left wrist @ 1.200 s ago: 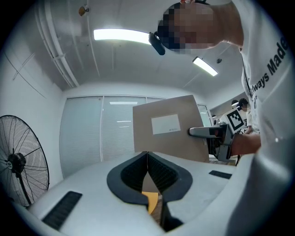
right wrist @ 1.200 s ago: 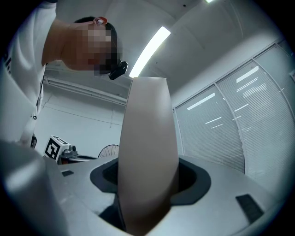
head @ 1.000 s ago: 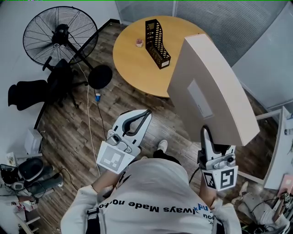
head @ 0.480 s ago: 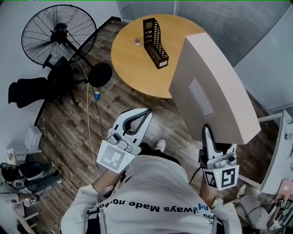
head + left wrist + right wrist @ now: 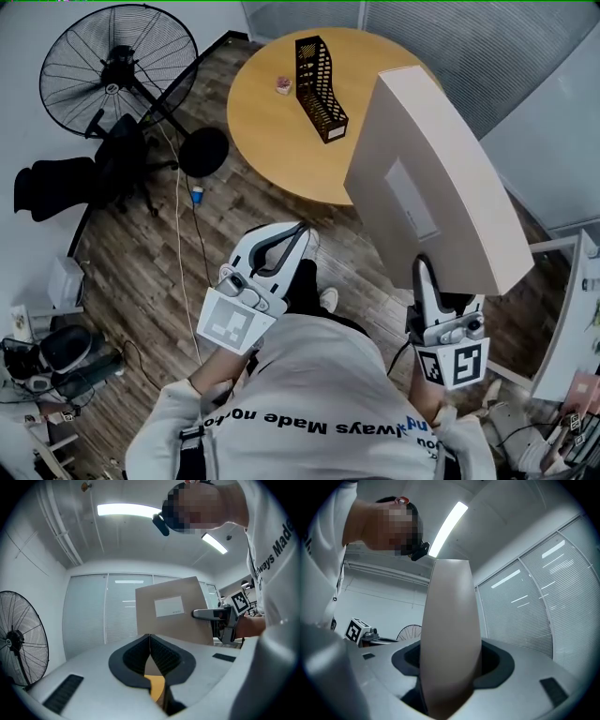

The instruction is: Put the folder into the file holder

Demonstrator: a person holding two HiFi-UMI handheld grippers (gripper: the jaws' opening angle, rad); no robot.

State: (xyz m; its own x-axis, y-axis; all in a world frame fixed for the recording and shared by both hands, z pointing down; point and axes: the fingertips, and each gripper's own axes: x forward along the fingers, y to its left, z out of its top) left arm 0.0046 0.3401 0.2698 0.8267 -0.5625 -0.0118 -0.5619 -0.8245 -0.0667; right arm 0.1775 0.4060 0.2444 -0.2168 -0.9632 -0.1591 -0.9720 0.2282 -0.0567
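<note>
Head view, steeply down: right gripper [image 5: 424,281] low at the right, jaws pinching the bottom edge of a beige folder [image 5: 422,178]. Folder up on edge in the air, leaning away over the floor [image 5: 141,272], its top near the rim of the round worktop [image 5: 272,141]. Only here: black file holder [image 5: 321,89] upright on the far part of the worktop, well apart from the folder, with a small pink thing [image 5: 283,86] just beside it. Left gripper [image 5: 300,231] at lower left, over the floor, clear of the folder. Fan [image 5: 117,70] and dark chair [image 5: 84,178] on the floor at the left.

Left gripper view: jaws pressed together, tips touching, nothing held. Beyond them, the folder's broad face [image 5: 173,620] with a pale label [image 5: 169,606], a side barely readable from above. Right gripper [image 5: 206,614] clamped at that face's lower right edge. Fan [image 5: 21,639] at the left.

Right gripper view: folder [image 5: 451,644] edge-on, a rounded spine rising straight out between the jaws and filling the gap, one jaw against each side. Left gripper small at the far left, fan behind it.
</note>
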